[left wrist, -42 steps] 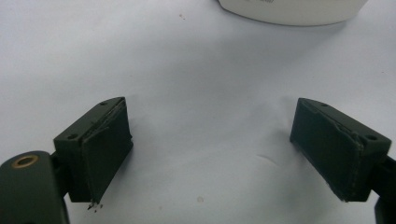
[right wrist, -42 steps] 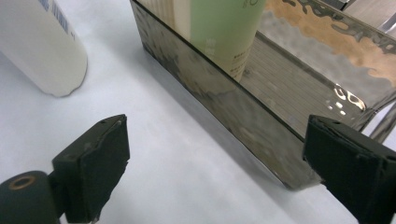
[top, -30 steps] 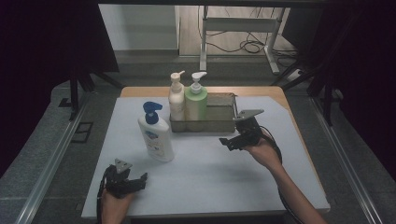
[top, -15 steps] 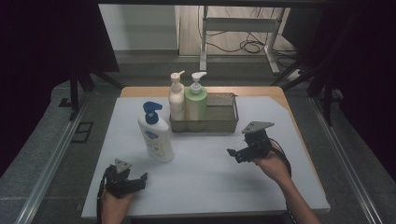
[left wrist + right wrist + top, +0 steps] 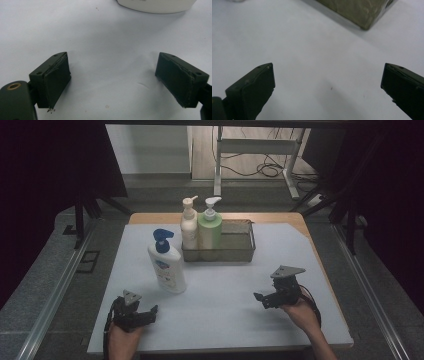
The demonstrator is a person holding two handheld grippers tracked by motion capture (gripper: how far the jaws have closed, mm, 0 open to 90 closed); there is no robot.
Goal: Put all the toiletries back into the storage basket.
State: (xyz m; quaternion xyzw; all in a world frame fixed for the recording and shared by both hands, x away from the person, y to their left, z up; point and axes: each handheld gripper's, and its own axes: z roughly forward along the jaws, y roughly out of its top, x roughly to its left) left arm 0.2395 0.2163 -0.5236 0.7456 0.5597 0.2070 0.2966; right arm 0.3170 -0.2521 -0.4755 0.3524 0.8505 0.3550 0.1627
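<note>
Your left tongs [image 5: 150, 310] sit at the near left of the bench [image 5: 225, 285], low over the white sheet. Jaws wide apart, nothing between them. In the left gripper view the left tongs [image 5: 112, 82] frame bare white surface, with the rounded base of the white bottle [image 5: 155, 6] at the far edge, apart from both jaws.

The white bottle [image 5: 167, 267] with the blue pump stands upright on the sheet, just far and right of your left tongs, outside the basket and near its left end.

The basket [image 5: 235, 251] is a grey wire tray at the far middle of the bench. Two bottles stand upright in its left part, side by side: a cream bottle [image 5: 189, 227] on the left, a green bottle [image 5: 210, 227] on the right, both with white pumps. Whether they touch, can't tell. The right part of the basket holds nothing.

Your right tongs [image 5: 259, 298] are at the near right, held just above the sheet, tips pointing left. Well apart from the basket and from the white bottle. In the right gripper view the right tongs [image 5: 327, 85] are spread wide, gripping nothing, with a corner of the basket [image 5: 359, 11] at the far edge.
</note>
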